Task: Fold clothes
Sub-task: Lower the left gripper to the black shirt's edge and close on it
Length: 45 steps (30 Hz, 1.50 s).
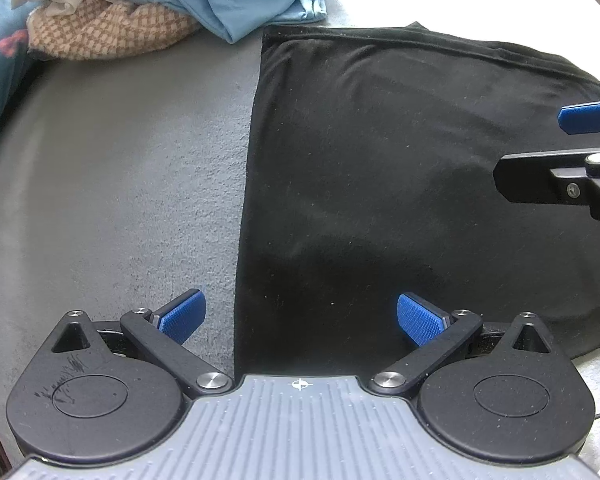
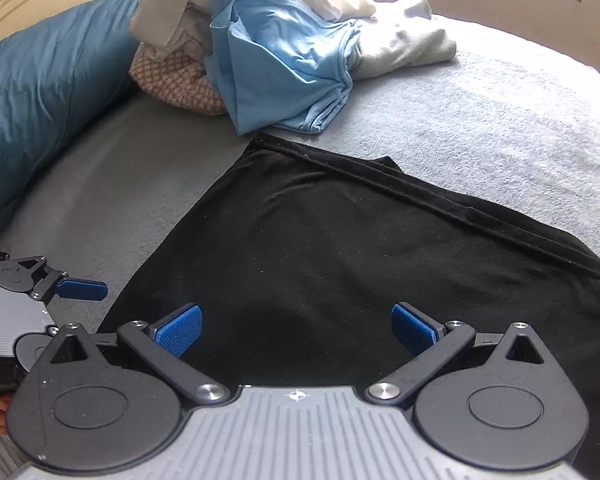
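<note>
Black garment [image 2: 360,264] is laid flat on the grey bed [image 2: 500,120]. Both tools, left [image 1: 300,320] and right [image 2: 296,326], are held spread wide, empty. Piled clothes [image 2: 284,60] and a blue pillow [image 2: 40,100] are noted beyond.

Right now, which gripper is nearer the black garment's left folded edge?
Left. The left gripper straddles the black garment's left edge, one finger over the grey blanket; the right gripper hovers over its middle.
</note>
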Each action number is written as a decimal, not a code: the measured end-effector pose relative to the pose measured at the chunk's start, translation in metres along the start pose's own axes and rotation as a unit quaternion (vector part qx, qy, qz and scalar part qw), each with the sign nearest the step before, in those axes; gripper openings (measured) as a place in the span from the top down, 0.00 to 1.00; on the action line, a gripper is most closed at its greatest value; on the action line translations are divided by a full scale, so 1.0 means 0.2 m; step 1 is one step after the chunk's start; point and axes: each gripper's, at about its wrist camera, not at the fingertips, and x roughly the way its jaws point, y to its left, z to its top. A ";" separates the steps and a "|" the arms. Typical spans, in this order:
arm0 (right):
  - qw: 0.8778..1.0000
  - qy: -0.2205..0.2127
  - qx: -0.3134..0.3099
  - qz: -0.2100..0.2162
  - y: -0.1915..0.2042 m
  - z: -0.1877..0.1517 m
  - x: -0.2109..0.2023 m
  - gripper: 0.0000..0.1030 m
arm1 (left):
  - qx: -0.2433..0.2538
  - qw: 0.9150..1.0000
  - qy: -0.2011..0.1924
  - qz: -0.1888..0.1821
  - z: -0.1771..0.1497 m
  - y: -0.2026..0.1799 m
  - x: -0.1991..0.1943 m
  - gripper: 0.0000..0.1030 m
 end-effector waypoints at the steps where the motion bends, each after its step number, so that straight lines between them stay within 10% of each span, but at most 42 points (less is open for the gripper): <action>1: 1.000 0.001 -0.001 0.001 0.00 0.00 0.00 0.00 | 0.006 1.000 -0.004 -0.006 0.00 0.01 0.00 0.00; 8: 1.000 0.003 -0.001 0.006 0.01 -0.01 0.02 0.00 | -0.031 0.989 -0.083 -0.119 -0.07 0.26 -0.12 0.00; 22: 1.000 0.015 0.008 0.016 0.00 -0.03 0.07 0.00 | 0.005 0.985 -0.076 -0.152 -0.25 0.30 -0.01 0.01; 34: 0.999 0.027 0.014 0.021 0.00 -0.05 0.07 0.00 | -0.004 0.985 -0.057 -0.162 -0.24 0.35 0.02 0.40; 45: 0.999 0.038 0.018 0.026 0.00 -0.06 0.08 0.00 | -0.108 0.953 0.001 -0.284 -0.23 0.47 0.12 0.46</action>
